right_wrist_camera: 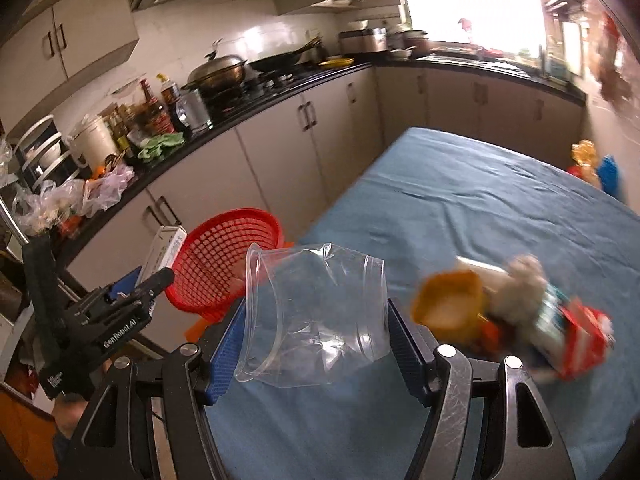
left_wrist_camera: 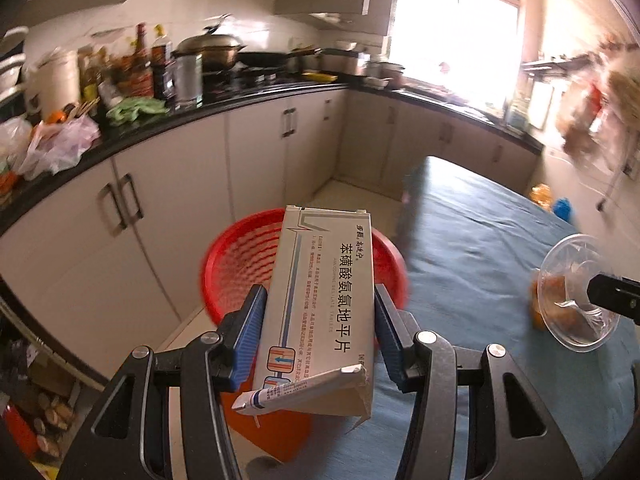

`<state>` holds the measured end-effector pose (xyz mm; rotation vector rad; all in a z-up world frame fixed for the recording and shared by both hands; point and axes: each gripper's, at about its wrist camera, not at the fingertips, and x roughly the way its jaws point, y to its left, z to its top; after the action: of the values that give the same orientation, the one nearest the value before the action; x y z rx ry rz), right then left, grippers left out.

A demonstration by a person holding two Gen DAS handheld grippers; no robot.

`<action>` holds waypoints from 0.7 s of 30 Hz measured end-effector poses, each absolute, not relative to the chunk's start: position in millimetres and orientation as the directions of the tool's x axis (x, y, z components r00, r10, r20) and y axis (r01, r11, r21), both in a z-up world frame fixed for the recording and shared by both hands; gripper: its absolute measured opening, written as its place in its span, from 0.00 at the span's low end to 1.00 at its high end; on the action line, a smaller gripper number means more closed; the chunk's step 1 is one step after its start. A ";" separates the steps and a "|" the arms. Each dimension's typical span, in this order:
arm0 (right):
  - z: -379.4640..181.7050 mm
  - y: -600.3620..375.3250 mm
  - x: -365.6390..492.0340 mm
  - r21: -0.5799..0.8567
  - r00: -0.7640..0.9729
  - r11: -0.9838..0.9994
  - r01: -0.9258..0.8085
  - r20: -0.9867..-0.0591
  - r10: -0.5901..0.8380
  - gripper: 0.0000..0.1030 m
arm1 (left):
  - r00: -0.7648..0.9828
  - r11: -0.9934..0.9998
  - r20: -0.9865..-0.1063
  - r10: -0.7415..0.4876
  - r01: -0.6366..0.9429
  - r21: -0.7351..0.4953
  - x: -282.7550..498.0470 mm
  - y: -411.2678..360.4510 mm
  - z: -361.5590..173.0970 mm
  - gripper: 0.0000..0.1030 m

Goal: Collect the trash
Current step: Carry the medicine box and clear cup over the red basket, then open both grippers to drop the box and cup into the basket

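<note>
While left gripper (left_wrist_camera: 320,316) clamps flat cardboard box (left_wrist_camera: 320,300), right gripper (right_wrist_camera: 316,328) squeezes crumpled clear cup (right_wrist_camera: 316,320).

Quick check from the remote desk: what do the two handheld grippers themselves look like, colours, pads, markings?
Both grippers are black metal frames with cut-out slots and round silver screw heads. The left gripper and right gripper each carry blue ribbed pads on their fingers. Seen from the right wrist view, the left gripper's body bears white "GenRobot.AI" lettering. No cables, sleeves or hands are visible.

Basket (right_wrist_camera: 228,264) on floor, frame left of table (right_wrist_camera: 460,200); counter (right_wrist_camera: 256,114) behind; trash pile (right_wrist_camera: 516,316) on table, lower right.
</note>
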<state>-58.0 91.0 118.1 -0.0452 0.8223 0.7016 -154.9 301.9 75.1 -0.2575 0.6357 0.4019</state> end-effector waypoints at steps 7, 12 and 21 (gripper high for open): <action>107.5 159.9 -27.7 0.233 0.409 0.742 -0.628 -0.713 0.570 0.70 | 0.702 0.869 -0.653 0.283 -0.476 -0.135 -136.2 335.2 56.2 0.50; 94.0 199.4 -7.7 0.264 0.356 0.723 -0.638 -0.732 0.581 0.70 | 0.691 0.866 -0.667 0.277 -0.481 -0.139 -124.5 347.4 46.3 0.50; 68.4 249.1 13.8 0.295 0.294 0.706 -0.643 -0.756 0.584 0.72 | 0.683 0.862 -0.678 0.273 -0.486 -0.143 -112.3 362.3 37.5 0.50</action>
<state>13.8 249.1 68.4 -0.0698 0.9747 0.8177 -112.3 362.3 37.5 -0.3265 0.6995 0.4340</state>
